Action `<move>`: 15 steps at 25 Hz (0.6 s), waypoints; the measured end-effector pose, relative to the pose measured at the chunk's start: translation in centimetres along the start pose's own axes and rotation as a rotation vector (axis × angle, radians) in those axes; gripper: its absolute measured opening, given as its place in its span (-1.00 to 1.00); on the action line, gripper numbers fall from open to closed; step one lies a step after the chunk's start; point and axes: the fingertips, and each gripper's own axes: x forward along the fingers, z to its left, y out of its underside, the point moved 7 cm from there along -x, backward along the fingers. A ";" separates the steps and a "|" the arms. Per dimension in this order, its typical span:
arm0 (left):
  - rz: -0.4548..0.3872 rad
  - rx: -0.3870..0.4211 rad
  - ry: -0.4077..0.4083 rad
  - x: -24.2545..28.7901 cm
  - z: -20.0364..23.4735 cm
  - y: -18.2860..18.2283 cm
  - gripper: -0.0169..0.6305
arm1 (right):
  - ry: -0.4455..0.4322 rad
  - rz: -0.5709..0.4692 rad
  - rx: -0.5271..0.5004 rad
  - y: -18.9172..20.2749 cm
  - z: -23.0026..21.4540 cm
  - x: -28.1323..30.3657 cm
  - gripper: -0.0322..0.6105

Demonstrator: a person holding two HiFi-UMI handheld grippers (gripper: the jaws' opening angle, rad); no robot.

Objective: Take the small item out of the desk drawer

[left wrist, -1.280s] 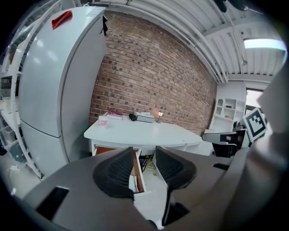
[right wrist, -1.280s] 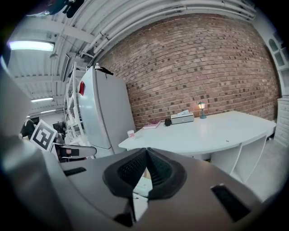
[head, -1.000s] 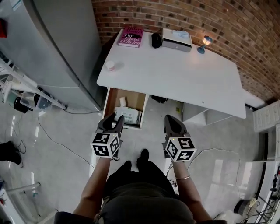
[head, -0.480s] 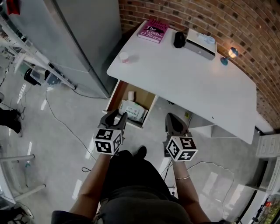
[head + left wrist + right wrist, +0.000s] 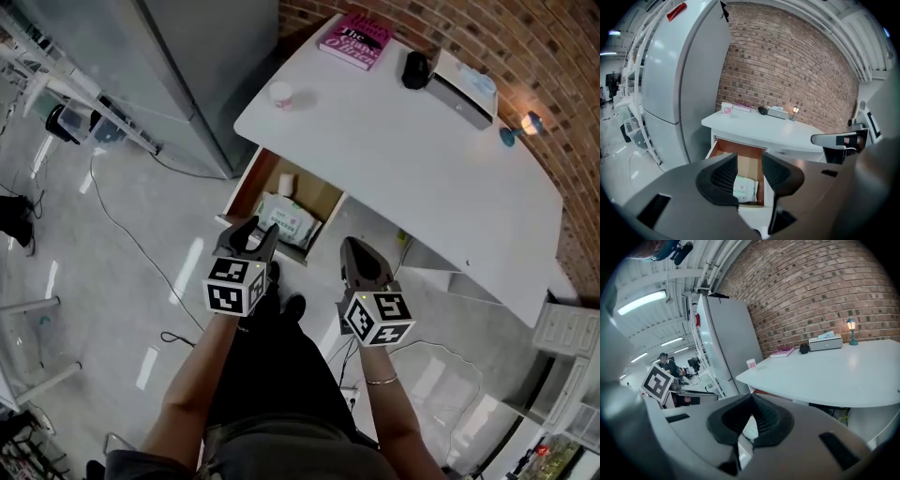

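Observation:
The desk drawer (image 5: 251, 181) stands pulled out under the white desk (image 5: 403, 178). Inside lie a white packet with green print (image 5: 286, 218) and a small white item (image 5: 286, 185) further back. My left gripper (image 5: 255, 234) hovers just in front of the drawer's front edge, jaws open and empty. In the left gripper view the packet (image 5: 744, 188) shows between the open left gripper (image 5: 750, 171) jaws, well beyond them, inside the drawer (image 5: 736, 151). My right gripper (image 5: 353, 249) hangs to the right of the drawer, below the desk edge. The right gripper (image 5: 751, 401) is shut on nothing.
A tall grey fridge (image 5: 187, 75) stands left of the desk. On the desk top sit a pink book (image 5: 354, 39), a small cup (image 5: 280, 95), a black object (image 5: 414, 68), a white box (image 5: 464, 80) and a small lamp (image 5: 521, 127). A cable (image 5: 131, 239) runs across the floor.
The head view has swung, so the desk and drawer sit further up and right. Both grippers stay in front of the drawer, the left still open, the right still shut.

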 end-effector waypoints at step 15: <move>0.051 -0.025 0.017 6.7 4.7 3.6 -0.43 | 0.032 0.113 -0.002 4.9 0.5 5.4 -0.89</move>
